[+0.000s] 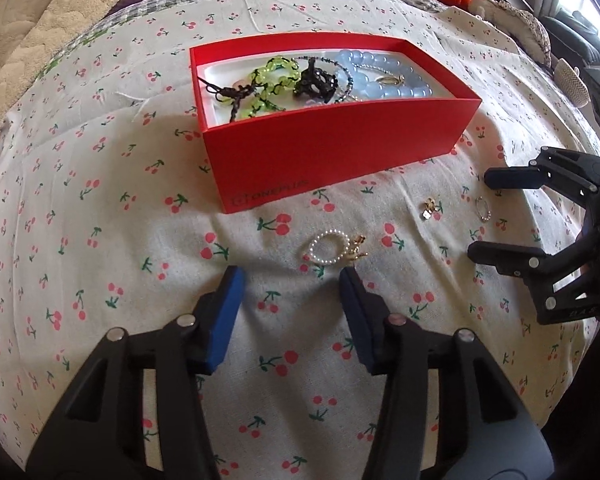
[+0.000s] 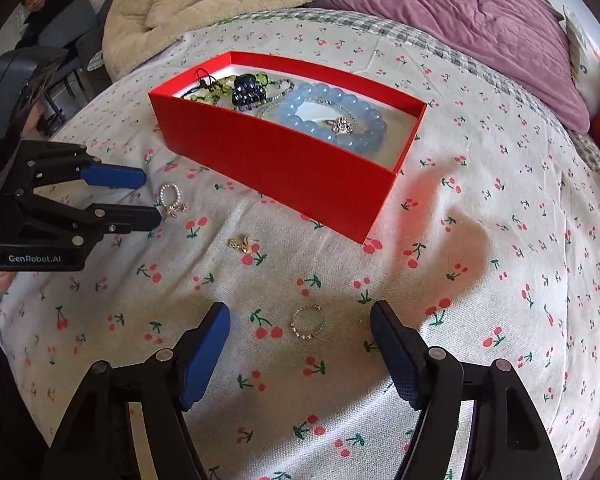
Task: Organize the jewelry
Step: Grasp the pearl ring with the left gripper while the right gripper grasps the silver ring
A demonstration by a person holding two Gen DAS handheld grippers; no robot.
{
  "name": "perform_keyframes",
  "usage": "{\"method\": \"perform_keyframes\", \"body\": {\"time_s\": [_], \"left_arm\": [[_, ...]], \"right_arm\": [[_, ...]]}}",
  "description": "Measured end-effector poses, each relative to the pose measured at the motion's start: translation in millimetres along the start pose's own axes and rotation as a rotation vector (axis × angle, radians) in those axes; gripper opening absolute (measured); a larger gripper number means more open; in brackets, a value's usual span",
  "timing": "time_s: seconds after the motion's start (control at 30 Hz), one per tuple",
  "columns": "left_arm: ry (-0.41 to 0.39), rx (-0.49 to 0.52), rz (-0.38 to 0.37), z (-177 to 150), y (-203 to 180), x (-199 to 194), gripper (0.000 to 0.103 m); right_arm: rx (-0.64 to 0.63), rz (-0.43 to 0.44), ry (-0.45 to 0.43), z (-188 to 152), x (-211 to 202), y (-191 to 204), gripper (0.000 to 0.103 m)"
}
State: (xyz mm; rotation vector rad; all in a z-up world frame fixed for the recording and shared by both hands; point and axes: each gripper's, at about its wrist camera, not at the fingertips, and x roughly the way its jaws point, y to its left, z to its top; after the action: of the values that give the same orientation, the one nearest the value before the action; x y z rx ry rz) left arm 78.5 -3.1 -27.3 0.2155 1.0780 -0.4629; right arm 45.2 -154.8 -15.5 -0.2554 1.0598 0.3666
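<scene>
My left gripper (image 1: 292,280) is spread wide, nothing in it, hovering low over the cherry-print sheet (image 1: 100,240). Just ahead of its right pad lies the pearl ring (image 1: 327,247), with a gold charm (image 1: 356,249) touching its right side. My right gripper (image 2: 300,318) is also wide open and empty; the thin stone ring (image 2: 308,322) lies flat on the sheet right between its 2 fingers. A small gold earring (image 2: 242,243) lies farther out, between the 2 grippers. Beyond all 3 pieces stands the red box (image 2: 284,160), already holding the blue bead bracelet (image 2: 332,114), a green bead piece (image 1: 274,78), a dark clip (image 2: 247,90) and a ring (image 2: 342,125).

Likely step: right gripper picks up the stone ring. To do it well I lower until the pads just touch the fabric, centre the ring, then close slowly so the thin band tips up between the pads instead of sliding away. The sheet is soft and wrinkly, so pressing hard may pinch cloth with it. Lift straight, carry over the near wall, release low inside the box. Left side needs to shift right first: the pearl ring sits off-centre.
</scene>
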Motion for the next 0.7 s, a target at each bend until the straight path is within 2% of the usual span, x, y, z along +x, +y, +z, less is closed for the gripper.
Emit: {"method": "perform_keyframes", "body": {"time_s": [0.3,0.4,0.57,0.7], "left_arm": [[-0.04,0.091,-0.014,6,-5,5,0.052],[-0.053,0.099,-0.023,4,-5,4,0.05],[-0.054,0.148,-0.043,1,-13,2,0.034],[-0.046,0.149,-0.074,0,-15,2,0.02]], "right_arm": [[-0.026,0.014,-0.045,-12,1,-6,0.07],[-0.041,0.015,-0.055,-14,0,-6,0.066],[-0.062,0.013,-0.062,-20,-2,-7,0.057],[-0.09,0.016,-0.065,-24,-3,-3,0.052]]}}
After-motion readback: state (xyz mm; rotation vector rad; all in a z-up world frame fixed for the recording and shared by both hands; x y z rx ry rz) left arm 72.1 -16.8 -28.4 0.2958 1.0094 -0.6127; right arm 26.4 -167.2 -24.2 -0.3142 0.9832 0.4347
